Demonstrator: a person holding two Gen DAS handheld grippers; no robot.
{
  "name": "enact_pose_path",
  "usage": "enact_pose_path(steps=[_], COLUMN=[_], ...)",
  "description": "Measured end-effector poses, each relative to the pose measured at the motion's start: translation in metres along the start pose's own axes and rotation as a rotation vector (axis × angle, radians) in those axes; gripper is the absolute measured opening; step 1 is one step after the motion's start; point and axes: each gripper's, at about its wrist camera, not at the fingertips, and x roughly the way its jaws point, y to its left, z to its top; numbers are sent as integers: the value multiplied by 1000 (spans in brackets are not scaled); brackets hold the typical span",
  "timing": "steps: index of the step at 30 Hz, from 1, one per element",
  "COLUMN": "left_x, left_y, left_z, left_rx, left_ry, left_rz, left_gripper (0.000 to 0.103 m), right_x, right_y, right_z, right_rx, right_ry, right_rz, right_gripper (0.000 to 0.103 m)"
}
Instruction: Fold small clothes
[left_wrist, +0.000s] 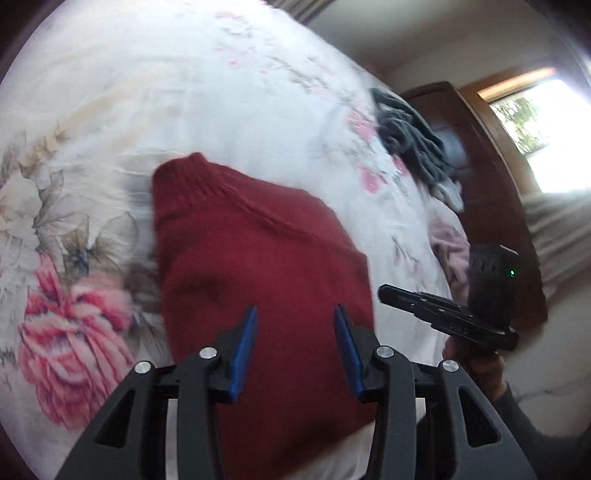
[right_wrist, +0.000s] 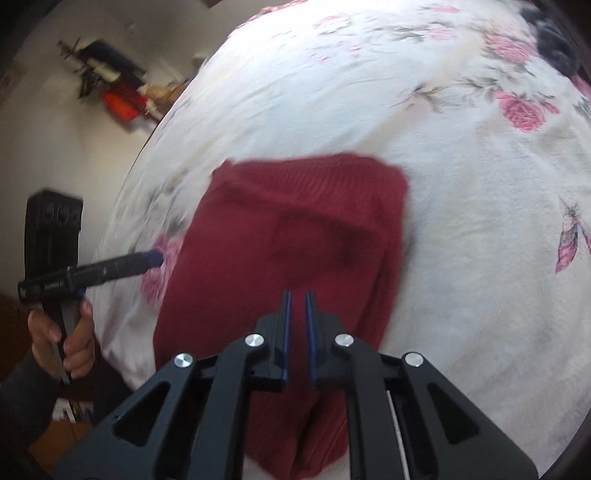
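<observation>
Red knit sweater (left_wrist: 258, 266) lay on the bed (left_wrist: 155, 92), which had a white floral cover, near the close edge of it; the garment looked partly folded into a compact shape, ribbed band at its far end in the right wrist view (right_wrist: 306, 173). Left gripper (left_wrist: 295, 343) hovered over the sweater's near part, blue-padded fingers (left_wrist: 243, 350) spread wide with nothing between them, red knit visible through the gap. Right gripper (right_wrist: 298, 332) was also above the sweater, fingers (right_wrist: 286, 332) drawn almost together with only a thin slit left, no fabric caught in it that could be seen. In the left wrist view the right gripper showed side-on at the bed's right edge (left_wrist: 443, 317), held by a hand (left_wrist: 476, 369) in a dark sleeve. In the right wrist view the left gripper (right_wrist: 155, 258) reached in from the left, blue tip just beside the sweater's left edge, another hand (right_wrist: 70, 339) on its handle. A pile of dark grey clothes (left_wrist: 410, 144) sat at the far right of the bed, well apart from the sweater, and a pinkish garment (left_wrist: 450, 251) lay nearer. Window (left_wrist: 546, 136) beyond. Both views were motion-blurred.
</observation>
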Motion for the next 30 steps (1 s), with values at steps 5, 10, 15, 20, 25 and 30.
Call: enact_pose_path(steps=[5, 10, 15, 20, 25, 30], left_x=[32, -6, 31, 11, 42, 36], left_y=[4, -18, -15, -40, -16, -16], left_z=[-14, -45, -70, -83, -113, -120], left_rx=[-14, 23, 0, 25, -23, -57], left_ry=[43, 0, 52, -11, 96, 99], left_rz=[122, 59, 173, 120, 264, 306], left_gripper=[42, 45, 45, 65, 76, 79], right_x=[44, -10, 31, -2, 25, 11], right_y=[-4, 41, 37, 56, 46, 58], right_z=[-25, -48, -74, -78, -107, -109], right_rx=[-22, -91, -111, -90, -27, 25], right_ry=[82, 10, 109, 38, 117, 95], right_rz=[-136, -125, -267, -258, -323, -312], right_gripper=[0, 9, 21, 24, 28, 44])
